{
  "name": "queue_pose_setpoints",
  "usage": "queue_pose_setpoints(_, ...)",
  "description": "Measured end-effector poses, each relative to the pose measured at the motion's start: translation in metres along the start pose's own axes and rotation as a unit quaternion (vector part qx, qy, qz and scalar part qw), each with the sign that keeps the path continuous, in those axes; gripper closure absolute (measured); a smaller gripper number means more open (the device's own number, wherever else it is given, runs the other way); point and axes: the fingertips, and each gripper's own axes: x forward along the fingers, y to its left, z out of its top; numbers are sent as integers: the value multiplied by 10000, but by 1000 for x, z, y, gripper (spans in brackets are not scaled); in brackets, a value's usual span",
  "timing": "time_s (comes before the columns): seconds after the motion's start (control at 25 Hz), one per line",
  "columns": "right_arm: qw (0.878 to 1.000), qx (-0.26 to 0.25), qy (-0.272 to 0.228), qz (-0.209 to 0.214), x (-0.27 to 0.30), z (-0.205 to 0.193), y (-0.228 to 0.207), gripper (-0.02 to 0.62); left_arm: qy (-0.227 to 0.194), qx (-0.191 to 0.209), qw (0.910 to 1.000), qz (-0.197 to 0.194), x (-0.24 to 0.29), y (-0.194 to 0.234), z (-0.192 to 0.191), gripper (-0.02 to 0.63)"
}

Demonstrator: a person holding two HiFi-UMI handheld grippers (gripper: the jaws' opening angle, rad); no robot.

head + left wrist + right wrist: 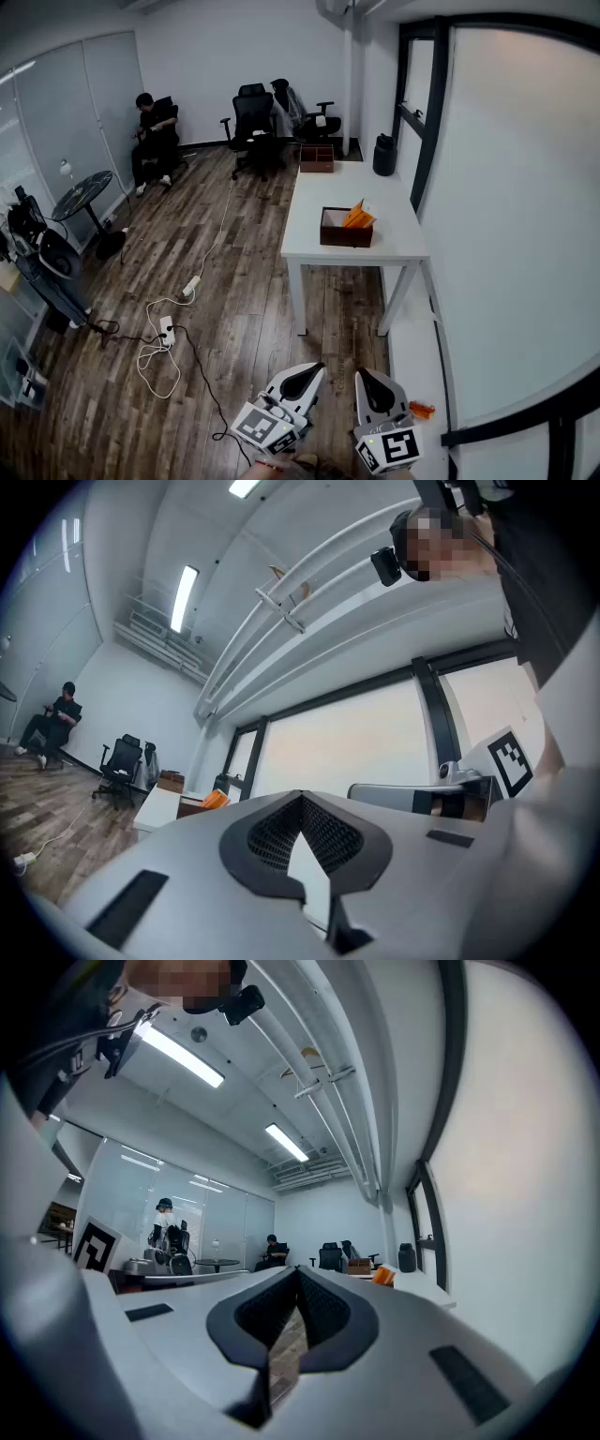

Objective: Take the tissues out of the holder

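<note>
Far to the left a seated person (155, 131) and some office chairs (251, 117) stand at the back of the room, and cables with a power strip (168, 329) trail over the wooden floor. None of this belongs to the task.

Right of the middle stands the white desk (309, 202). The dark holder (344, 234) sits near its front edge, with the orange tissues (357, 216) sticking up out of the holder's right end. They are not yet drawn out, so the job itself has not begun.

At the bottom of the head view, the left tool (309, 372) and the right tool (367, 377) are held side by side over the floor, well apart from the desk. Each has its jaws brought together at the tips, with nothing between them (each tool's own view shows only floor or room beyond the pads).

The step in hand looks like the approach. The next move calls for walking up to the desk and parting the jaws of one tool. That tool then pinches the standing tissue edge, while the other probably steadies the holder so it does not lift or slide.
</note>
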Motion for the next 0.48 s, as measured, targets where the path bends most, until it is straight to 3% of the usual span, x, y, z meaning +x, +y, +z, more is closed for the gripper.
queue_pose_setpoints(0.48,9999,110,64,15,0,-7,-4,589,95,-63,9998,167,2,4,-4,606)
